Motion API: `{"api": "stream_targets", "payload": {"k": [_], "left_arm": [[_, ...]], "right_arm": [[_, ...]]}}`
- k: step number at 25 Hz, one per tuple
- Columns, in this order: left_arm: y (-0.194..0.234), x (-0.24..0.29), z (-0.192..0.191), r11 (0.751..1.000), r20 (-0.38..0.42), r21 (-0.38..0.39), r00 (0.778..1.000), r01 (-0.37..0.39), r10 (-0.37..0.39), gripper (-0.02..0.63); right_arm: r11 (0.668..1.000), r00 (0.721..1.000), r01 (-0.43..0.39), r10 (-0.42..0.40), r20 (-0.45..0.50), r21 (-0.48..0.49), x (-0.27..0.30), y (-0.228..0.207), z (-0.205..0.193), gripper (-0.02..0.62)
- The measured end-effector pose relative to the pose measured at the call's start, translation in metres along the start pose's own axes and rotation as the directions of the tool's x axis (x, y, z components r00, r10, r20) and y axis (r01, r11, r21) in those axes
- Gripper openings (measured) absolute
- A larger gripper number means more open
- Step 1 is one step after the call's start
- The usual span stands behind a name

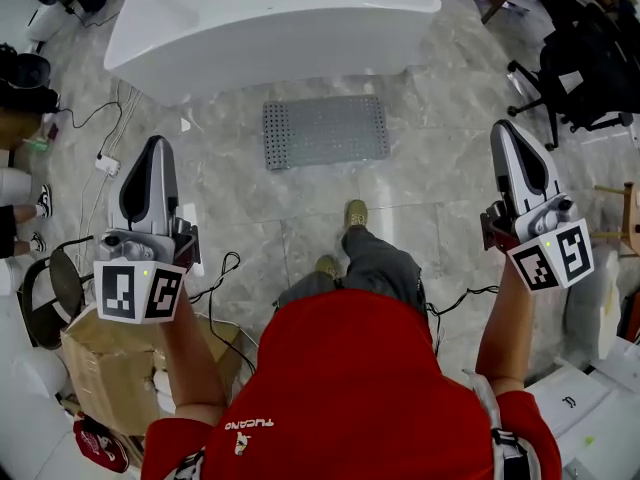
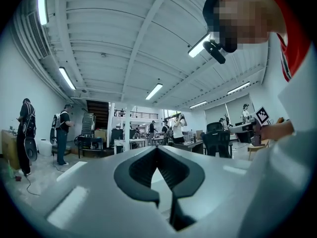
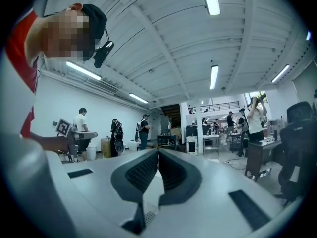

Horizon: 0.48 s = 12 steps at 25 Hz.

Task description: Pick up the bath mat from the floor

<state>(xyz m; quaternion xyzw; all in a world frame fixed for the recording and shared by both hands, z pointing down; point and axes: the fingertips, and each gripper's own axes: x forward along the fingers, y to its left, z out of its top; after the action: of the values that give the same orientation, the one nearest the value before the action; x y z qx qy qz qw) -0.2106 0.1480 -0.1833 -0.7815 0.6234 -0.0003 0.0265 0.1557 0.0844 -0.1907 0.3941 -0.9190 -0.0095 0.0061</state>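
Observation:
A grey, studded bath mat (image 1: 325, 131) lies flat on the marble floor just in front of a white bathtub (image 1: 270, 23). My left gripper (image 1: 158, 148) is held up at the left, well short of the mat, its jaws shut with nothing between them. My right gripper (image 1: 505, 133) is up at the right, level with the mat's right end but off to the side and above the floor, also shut and empty. Both gripper views look level across the room; the left gripper (image 2: 157, 148) and the right gripper (image 3: 158, 151) show their jaws meeting at the tip. The mat is in neither.
My shoes (image 1: 356, 214) stand on the floor a step short of the mat. Cables (image 1: 105, 158) and a power strip lie at the left, a cardboard box (image 1: 110, 368) at lower left. Office chairs (image 1: 570, 78) stand at the right. Several people stand in the room beyond.

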Motion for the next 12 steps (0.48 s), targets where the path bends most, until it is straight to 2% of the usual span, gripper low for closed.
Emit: {"api": "stream_targets", "payload": {"k": [12], "left_arm": [[0.012,0.096,-0.002,0.994,-0.008,0.030,0.995,-0.102,0.102,0.005]], "right_arm": [[1.000,1.000,0.000,0.000,-0.005,-0.022,0.066,-0.106,-0.014,0.002]]}}
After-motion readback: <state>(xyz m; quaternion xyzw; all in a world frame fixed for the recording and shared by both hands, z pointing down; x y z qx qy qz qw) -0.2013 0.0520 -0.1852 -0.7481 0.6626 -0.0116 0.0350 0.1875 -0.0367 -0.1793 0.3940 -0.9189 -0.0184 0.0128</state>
